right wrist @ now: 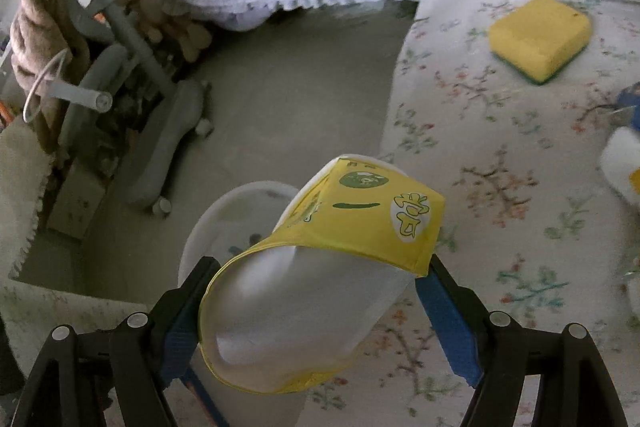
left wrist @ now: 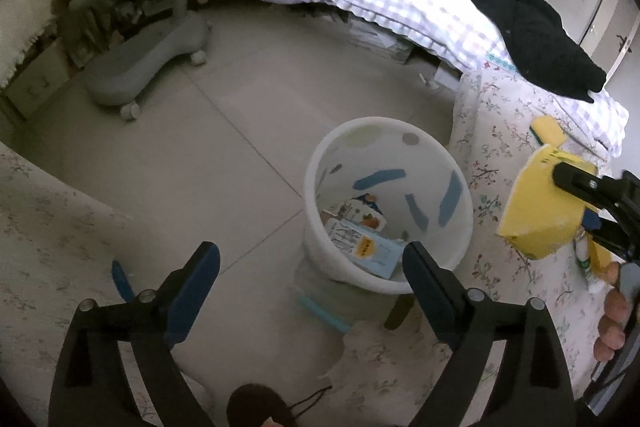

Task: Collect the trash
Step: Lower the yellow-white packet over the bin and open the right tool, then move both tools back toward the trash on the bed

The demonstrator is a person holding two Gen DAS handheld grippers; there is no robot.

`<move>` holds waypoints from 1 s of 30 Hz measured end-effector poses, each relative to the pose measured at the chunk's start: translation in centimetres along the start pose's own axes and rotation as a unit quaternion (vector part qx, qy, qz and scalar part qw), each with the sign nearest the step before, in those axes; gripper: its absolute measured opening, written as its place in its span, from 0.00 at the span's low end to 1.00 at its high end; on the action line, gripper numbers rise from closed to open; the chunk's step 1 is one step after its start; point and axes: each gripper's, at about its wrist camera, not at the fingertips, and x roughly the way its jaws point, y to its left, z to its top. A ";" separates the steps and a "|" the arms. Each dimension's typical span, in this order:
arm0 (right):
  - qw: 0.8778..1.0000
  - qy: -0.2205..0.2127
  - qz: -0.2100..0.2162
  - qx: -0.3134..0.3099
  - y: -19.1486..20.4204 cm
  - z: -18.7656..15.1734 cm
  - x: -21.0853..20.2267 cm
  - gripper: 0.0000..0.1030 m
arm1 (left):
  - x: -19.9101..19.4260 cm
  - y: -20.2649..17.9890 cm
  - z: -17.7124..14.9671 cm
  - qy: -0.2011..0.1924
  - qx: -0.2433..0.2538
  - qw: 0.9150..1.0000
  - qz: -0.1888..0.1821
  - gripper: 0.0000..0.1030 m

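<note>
Beside the floral-covered bed (left wrist: 516, 155), a white trash bin (left wrist: 384, 211) stands on the tiled floor (left wrist: 200, 147) with a few printed cartons (left wrist: 362, 227) lying in its bottom. The left gripper (left wrist: 312, 279) hangs over the bin's near rim, its jaws spread wide and empty. The right gripper (right wrist: 316, 311) clamps a crushed yellow carton (right wrist: 332, 267) at the bed's edge next to the bin, possibly a drink pack. A yellow sponge (right wrist: 540, 37) rests on the bed farther back.
</note>
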 end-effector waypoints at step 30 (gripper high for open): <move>0.993 -0.017 -0.074 -0.088 1.7 -0.7 -2.3 0.87 | -1.1 -1.3 -0.3 0.015 0.010 1.000 -0.025 0.92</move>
